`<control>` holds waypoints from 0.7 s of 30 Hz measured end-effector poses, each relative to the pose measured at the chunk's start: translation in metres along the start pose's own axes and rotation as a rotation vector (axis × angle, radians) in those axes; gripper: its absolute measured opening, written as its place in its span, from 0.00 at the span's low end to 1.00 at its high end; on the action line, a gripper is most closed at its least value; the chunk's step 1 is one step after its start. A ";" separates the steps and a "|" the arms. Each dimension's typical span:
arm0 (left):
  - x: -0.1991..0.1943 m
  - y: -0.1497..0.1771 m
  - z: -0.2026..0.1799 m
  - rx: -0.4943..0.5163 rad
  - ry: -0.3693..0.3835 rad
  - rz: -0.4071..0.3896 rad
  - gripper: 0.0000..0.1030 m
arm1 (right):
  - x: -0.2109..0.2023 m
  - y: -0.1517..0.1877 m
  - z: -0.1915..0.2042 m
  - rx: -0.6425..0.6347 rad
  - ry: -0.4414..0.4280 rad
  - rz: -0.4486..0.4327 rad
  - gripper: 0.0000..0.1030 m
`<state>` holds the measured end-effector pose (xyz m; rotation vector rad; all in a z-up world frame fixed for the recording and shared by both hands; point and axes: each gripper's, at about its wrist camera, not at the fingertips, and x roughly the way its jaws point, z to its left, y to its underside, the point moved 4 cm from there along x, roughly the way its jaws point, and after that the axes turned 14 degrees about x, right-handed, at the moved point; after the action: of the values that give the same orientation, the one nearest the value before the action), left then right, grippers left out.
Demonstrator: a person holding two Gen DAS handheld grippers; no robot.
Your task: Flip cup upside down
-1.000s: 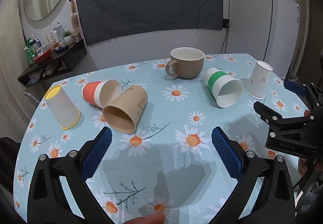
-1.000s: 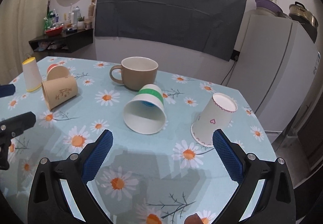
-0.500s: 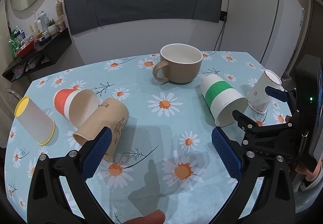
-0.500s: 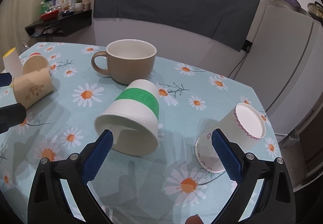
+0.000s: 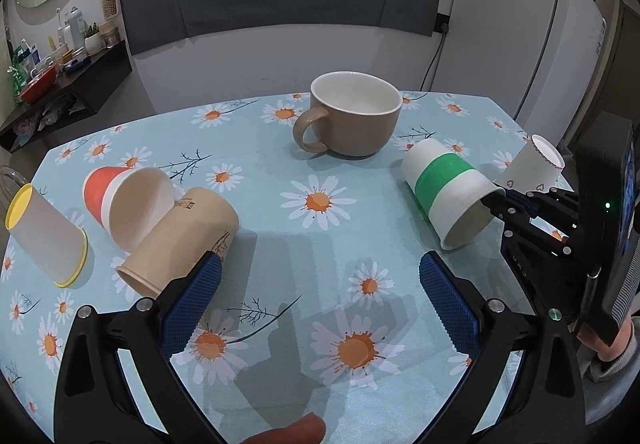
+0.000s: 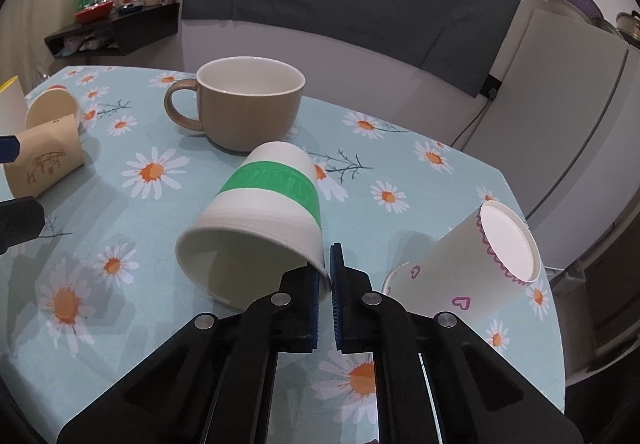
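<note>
Rim of the green-banded paper cup (image 6: 264, 219) is pinched between the blue pads of the right gripper (image 6: 329, 284), 1 pad inside the mouth and 1 against the outer wall, as seen from the right wrist view. Half a second earlier the same jaws were spread wide on either side of the cup; they have since been closed to a narrow gap on its lip. The cup is shown lying on its side on the daisy-print tablecloth (image 6: 360, 171), mouth toward the camera, just in front of the brown mug (image 6: 244, 107) and beside the heart-patterned cup (image 6: 472, 268), which leans apart from it to the right.

From the left wrist view, the right gripper (image 5: 498, 199) is seen meeting the upper edge of the green-banded paper cup (image 5: 444, 191). The left gripper (image 5: 318, 298) is held wide open above the cloth, nothing between its pads. 3 more cups are seen at its left: a tan cup (image 5: 184, 240) and an orange cup (image 5: 128, 199) on their sides and touching, and a yellow-rimmed cup (image 5: 46, 236) tilted nearby.

With the lip now taken, the grasp stage is judged complete and the turn itself not yet begun. A lift and a rotation of the wrist would be called for so the mouth is brought down flat on the cloth. The thin paper rim could be crushed or slipped from so narrow a hold.
</note>
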<state>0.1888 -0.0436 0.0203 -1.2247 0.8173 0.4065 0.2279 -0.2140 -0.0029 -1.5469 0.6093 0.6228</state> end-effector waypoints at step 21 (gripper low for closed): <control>-0.080 0.040 -0.015 0.020 -0.074 -0.050 0.94 | -0.080 0.052 0.029 -0.032 -0.127 -0.014 0.03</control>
<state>0.1040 -0.0337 0.0509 -1.2024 0.7245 0.3996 0.1336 -0.1870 0.0144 -1.5276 0.4948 0.7173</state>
